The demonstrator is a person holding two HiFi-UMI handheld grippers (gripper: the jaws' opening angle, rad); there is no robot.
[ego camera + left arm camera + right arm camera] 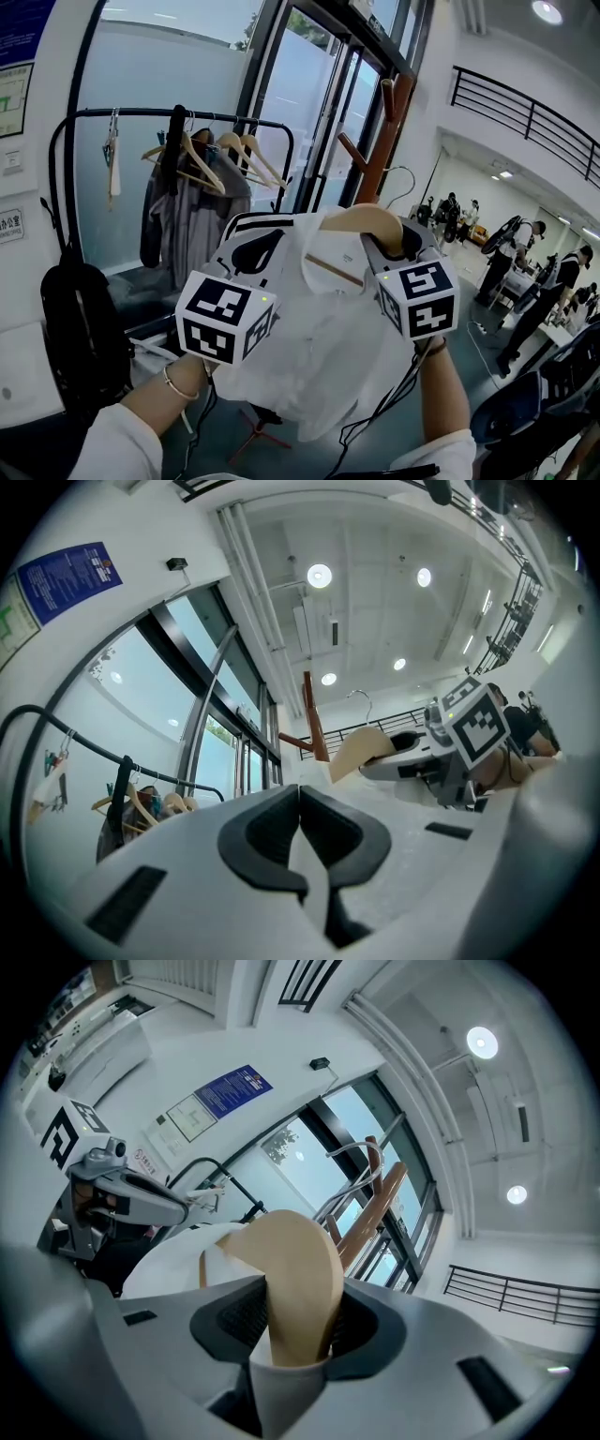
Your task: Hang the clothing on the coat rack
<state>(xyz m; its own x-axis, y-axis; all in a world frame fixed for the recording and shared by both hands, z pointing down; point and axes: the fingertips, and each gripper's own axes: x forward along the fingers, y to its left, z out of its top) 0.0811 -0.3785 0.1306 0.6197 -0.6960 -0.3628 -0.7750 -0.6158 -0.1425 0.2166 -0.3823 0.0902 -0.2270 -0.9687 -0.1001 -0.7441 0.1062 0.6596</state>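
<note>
A white shirt hangs on a pale wooden hanger, raised in front of me. My left gripper is shut on the shirt's shoulder fabric, with its jaws pinched together on the cloth. My right gripper is shut on the hanger's other wooden end, which fills the gap between its jaws. The hanger's wire hook stands just right of the brown wooden coat rack, below its upper pegs. The rack also rises beyond the hanger in both gripper views.
A black garment rail at the left carries wooden hangers and grey clothing. A black bag stands below it. Glass doors lie behind the rack. Several people stand at the right, under a railed balcony.
</note>
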